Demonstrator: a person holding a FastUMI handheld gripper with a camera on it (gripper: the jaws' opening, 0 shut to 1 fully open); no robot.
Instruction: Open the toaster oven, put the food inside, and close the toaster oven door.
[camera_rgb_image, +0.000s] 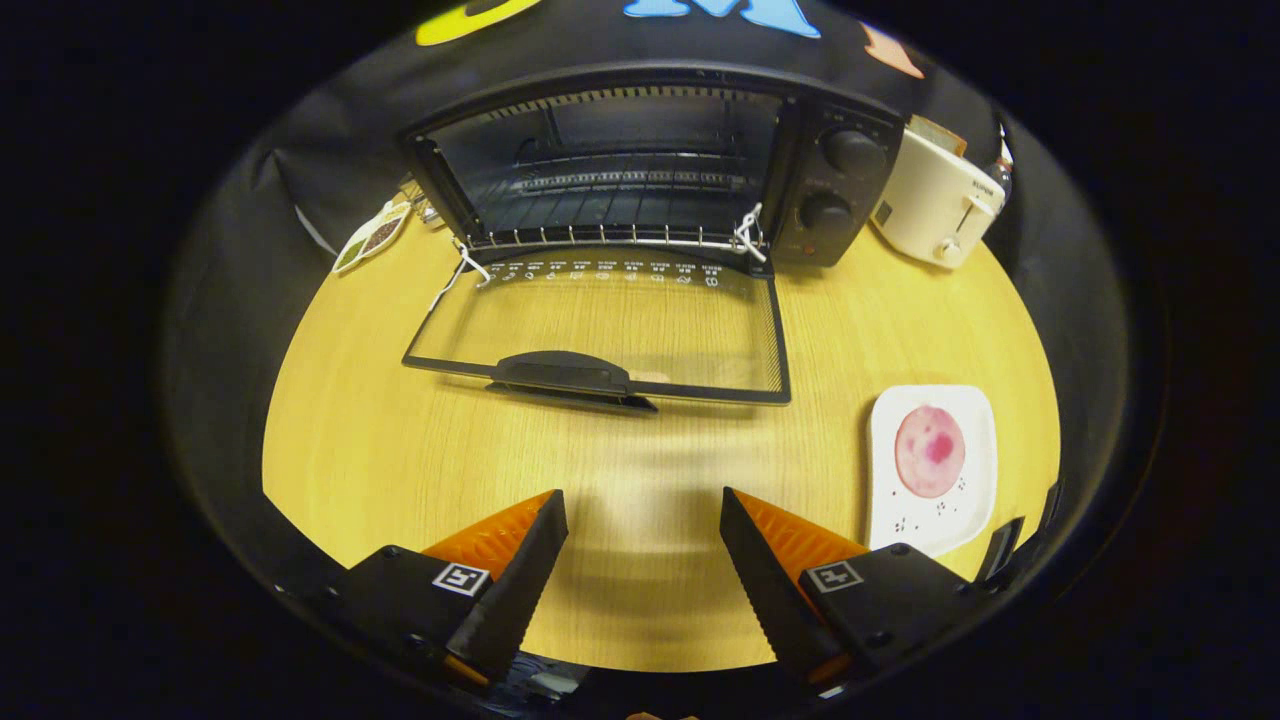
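A black toaster oven (650, 160) stands at the back of the wooden table with its glass door (600, 335) folded down flat toward me, handle (565, 375) at the near edge. A wire rack (610, 215) shows inside the dark cavity. The food is a round pink slice (929, 451) lying on a white square plate (975, 500), to the right of my fingers and in front of the oven's knob side. My gripper (643, 505) hovers over the bare table ahead of the door, open, with nothing between its orange-backed black fingers (520, 570).
A white pop-up toaster (935, 200) stands right of the oven against the back cloth. A small packet (370, 238) lies left of the oven. Bare tabletop (400, 460) stretches between my fingers and the lowered door.
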